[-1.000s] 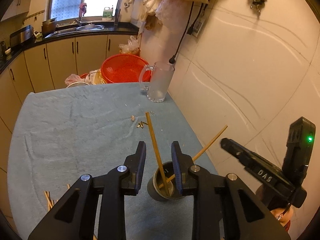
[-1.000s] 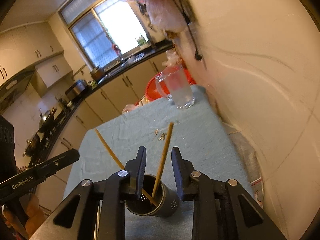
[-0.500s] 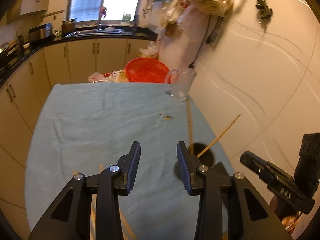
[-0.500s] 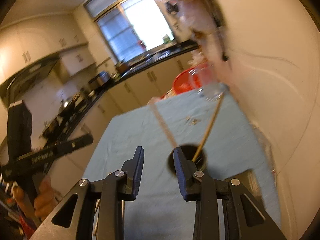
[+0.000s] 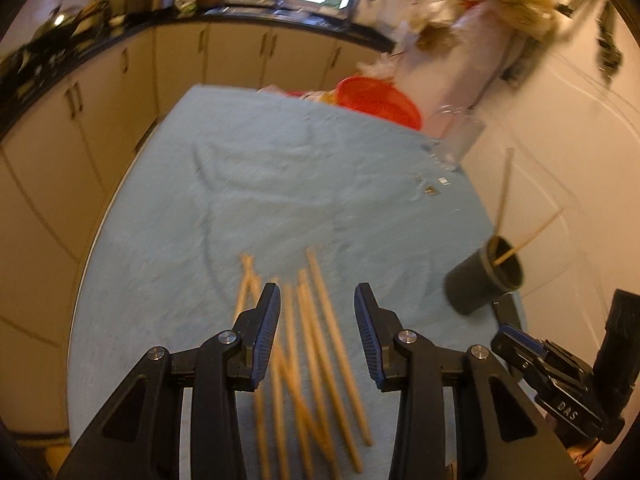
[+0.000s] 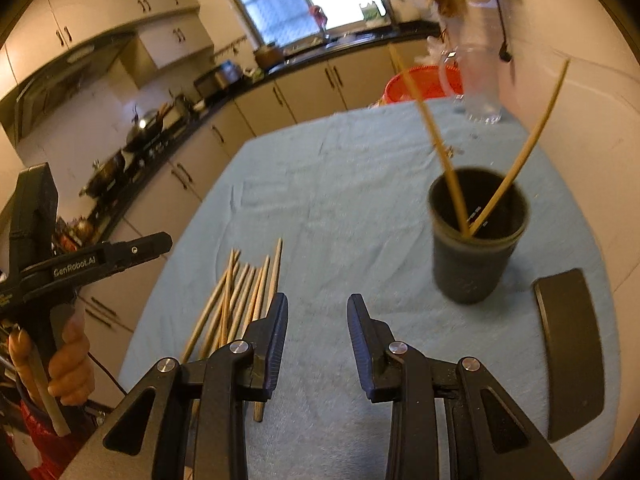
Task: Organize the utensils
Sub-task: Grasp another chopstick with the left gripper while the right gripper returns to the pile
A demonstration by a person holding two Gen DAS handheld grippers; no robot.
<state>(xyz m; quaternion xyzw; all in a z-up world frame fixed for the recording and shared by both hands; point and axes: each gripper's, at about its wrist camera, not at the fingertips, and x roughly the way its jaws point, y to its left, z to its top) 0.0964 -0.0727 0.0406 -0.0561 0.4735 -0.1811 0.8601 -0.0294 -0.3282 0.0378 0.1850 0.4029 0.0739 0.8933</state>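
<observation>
Pale wood, dark cup, blue cloth

Tan chopsticks (image 5: 316, 344) lie on a plain light-blue cloth (image 6: 360, 184); two more stand in the dark grey cup (image 6: 476, 256). At 12 o'clock sit an orange-red basket (image 5: 380, 100) and a clear glass mug (image 6: 480, 92). Both grippers are black with blue pads (image 6: 280, 340). A flat black piece (image 6: 572, 348) lies at 3 o'clock.

Each claw is built of matte black plastic arms with triangular cut-outs, joined by round silver screws. On the left claw (image 5: 316, 322) the inner pads (image 5: 269, 332) are ribbed and dark blue; the same ribbed blue pads (image 6: 279, 338) are seen on the right claw (image 6: 317, 330). Seen from the right wrist camera, the left claw's black body is marked "GenRobot.AI" in pale lettering, with a boxy black housing above its handle. Seen from the left wrist camera, the right claw's body is marked "DAS" beside a boxy black housing. A red sleeve (image 6: 30, 446) is worn at the left hand (image 6: 66, 364).
</observation>
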